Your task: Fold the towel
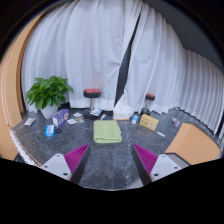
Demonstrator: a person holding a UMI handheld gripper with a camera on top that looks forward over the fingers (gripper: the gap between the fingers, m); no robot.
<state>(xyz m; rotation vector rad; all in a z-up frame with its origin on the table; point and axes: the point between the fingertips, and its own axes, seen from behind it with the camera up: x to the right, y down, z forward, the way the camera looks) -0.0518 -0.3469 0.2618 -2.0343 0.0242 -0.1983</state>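
A light green towel (107, 131) lies folded flat on the grey marbled table (110, 165), beyond my fingers and a little left of the middle. My gripper (111, 160) is open and empty, held above the table's near part. Its pink pads (77, 158) stand wide apart with bare table between them. The towel is apart from both fingers.
A potted green plant (48, 93) stands at the back left, with small boxes and cards (57, 121) near it. Two red-topped stools (93, 97) stand before white curtains (110, 50). A wooden board (193, 143) lies at the right, with a tan box (149, 122) behind it.
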